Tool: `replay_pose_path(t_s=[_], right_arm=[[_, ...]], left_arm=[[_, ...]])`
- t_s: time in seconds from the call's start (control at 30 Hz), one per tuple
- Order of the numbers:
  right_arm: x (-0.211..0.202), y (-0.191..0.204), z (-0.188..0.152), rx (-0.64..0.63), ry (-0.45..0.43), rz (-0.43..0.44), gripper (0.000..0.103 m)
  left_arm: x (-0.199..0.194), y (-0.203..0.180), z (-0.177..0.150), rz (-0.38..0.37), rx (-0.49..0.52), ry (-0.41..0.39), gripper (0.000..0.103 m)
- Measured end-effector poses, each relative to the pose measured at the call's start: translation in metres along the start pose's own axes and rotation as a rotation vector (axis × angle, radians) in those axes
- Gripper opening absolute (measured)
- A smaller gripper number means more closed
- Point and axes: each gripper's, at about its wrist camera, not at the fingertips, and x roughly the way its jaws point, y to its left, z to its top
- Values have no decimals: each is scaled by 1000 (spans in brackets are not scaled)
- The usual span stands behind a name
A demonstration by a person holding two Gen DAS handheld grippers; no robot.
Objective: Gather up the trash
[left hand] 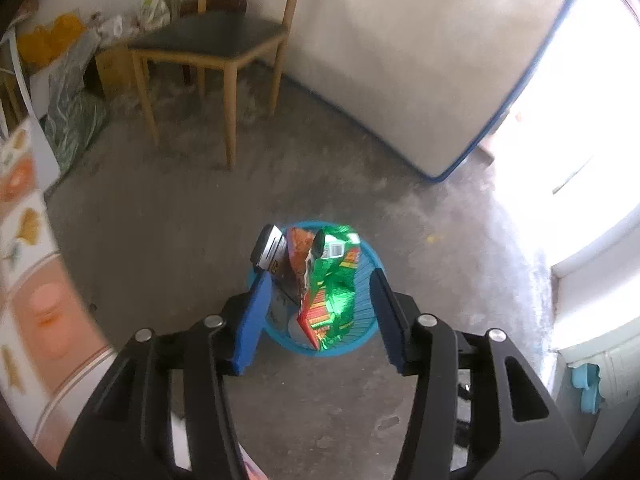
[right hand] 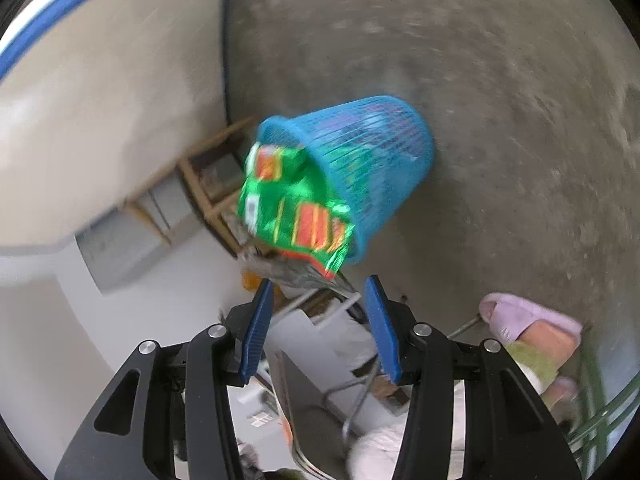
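Grey concrete floor (left hand: pixel 160 220) all around, well beyond the jaws. Pale mattress (left hand: pixel 400 60) with blue piping, leaning upright, far ahead of the left jaws; wooden chair (left hand: pixel 212 40) with dark seat beside it.

Blue plastic mesh basket (left hand: pixel 366 280) standing on the floor, straight ahead of and below the left gripper (left hand: pixel 318 284), seen between its two blue pads. Same basket (right hand: pixel 380 152) above and ahead of the right gripper (right hand: pixel 320 292), apart from it, rim nearer the jaws.

Green foil snack bag (left hand: pixel 336 280) with red-orange panels, long axis upright, sticking up out of the basket; print too blurred to read. Orange-brown wrapper (left hand: pixel 298 252) and a dark packet (left hand: pixel 269 248) beside it, also upright.

Left jaws parted about halfway, gripping nothing. Right jaws likewise roughly half open, empty.
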Motion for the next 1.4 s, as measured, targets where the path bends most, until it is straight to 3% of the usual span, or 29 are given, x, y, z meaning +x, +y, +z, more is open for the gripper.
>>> replay_pose_path(t_s=[0.2,0.27,0.37,0.53,0.6,0.73,0.83,0.9,1.03,1.13,1.3,1.4], right_arm=[[-1,87,-52,-387,29,-105,46],[-2,121,-84,-566,28,-170,47],[-7,165,-143,-844,4,-233,57],[-18,214,-257,-1305,-85,-298,75],[-22,223,-290,-1423,-121,-318,84],[-31,231,-366,-1658,-306,-356,97],[-33,230,-402,-1740,-383,-337,97],[-29,227,-423,-1781,-383,-334,97],[-9,214,-452,-1864,-336,-414,97],[9,202,-463,-1917,-279,-517,97],[29,180,-463,-1901,-128,-642,97],[39,167,-459,-1891,-89,-683,97]], left_arm=[[-100,5,-35,-31,45,-153,68],[-133,8,-52,-38,50,-208,73],[-181,17,-78,-17,46,-288,84],[-250,39,-119,99,20,-425,92],[-279,50,-137,157,-25,-466,95],[-313,67,-163,264,-115,-493,95],[-327,78,-186,304,-180,-484,95],[-332,87,-206,353,-248,-475,95],[-319,101,-240,438,-359,-416,95],[-302,106,-261,571,-392,-324,95],[-298,109,-283,625,-383,-284,95],[-298,109,-284,650,-379,-254,95]])
